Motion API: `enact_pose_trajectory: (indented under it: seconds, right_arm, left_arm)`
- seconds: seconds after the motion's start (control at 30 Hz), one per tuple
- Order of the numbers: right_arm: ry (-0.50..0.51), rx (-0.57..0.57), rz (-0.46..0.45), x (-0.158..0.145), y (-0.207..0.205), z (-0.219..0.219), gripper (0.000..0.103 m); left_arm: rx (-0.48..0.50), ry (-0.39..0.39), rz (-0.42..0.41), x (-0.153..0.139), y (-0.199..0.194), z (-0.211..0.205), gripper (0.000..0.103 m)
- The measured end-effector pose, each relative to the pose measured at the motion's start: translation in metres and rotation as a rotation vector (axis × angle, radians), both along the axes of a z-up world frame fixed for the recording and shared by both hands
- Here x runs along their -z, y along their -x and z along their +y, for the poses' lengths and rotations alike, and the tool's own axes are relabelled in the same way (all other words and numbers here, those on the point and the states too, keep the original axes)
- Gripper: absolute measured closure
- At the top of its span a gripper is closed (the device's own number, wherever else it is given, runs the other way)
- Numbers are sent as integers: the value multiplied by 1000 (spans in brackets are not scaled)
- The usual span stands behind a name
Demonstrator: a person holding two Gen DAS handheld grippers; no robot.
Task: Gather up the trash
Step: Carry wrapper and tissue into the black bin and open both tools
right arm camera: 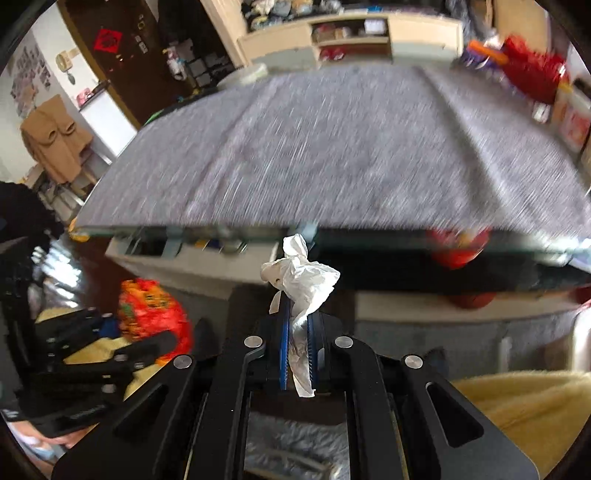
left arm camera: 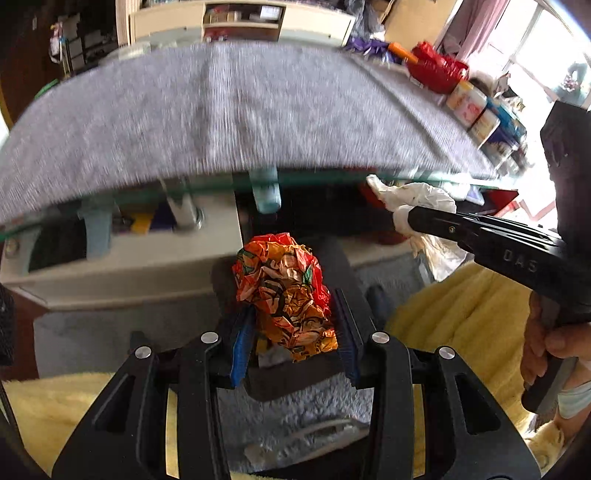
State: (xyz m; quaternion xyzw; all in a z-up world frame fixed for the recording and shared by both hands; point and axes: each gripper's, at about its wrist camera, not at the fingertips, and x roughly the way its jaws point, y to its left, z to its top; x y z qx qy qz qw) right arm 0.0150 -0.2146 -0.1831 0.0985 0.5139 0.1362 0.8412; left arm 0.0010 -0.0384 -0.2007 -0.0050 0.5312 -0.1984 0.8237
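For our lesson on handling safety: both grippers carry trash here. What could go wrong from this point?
1. The white tissue is pinched by only a thin strip in the right gripper; it may slip out.
2. The crumpled orange wrapper bulges well beyond the left gripper and could spring loose.

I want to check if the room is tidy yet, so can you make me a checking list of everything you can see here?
Surface: grey cloth covers the glass-edged table; its middle is bare, blurred.
Job's things: crumpled orange wrapper and crumpled white tissue, both off the table.
Clutter: red bag and printed containers along the table's far right edge.
Grippers: left gripper shut on the orange wrapper; right gripper shut on the white tissue.
Cables: nothing seen.
Surroundings: cream shelf unit behind the table, yellow fleece below, brown coat hanging at left.
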Motion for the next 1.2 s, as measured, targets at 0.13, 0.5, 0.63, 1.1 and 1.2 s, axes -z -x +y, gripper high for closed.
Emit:
enact_pose_trajectory:
  seconds: [0.13, 0.5, 0.63, 1.1, 1.2]
  right_arm:
    - [15, -15, 56, 23, 0, 9, 93]
    - [56, -8, 132, 55, -11, 16, 91]
    - [54, 0, 131, 50, -18, 13, 90]
    - [24, 90, 7, 0, -14, -14, 9]
    - [11, 124, -66, -32, -9, -25, 4]
  left_arm:
    - [14, -12, 68, 28, 4, -6, 65]
    - [35, -61, 156, 70, 2, -20, 65]
    - [33, -47, 160, 67, -1, -19, 60]
    - [-15, -115, 6, 15, -2, 4, 13]
    - [-43, -113, -64, -15, -2, 16, 8]
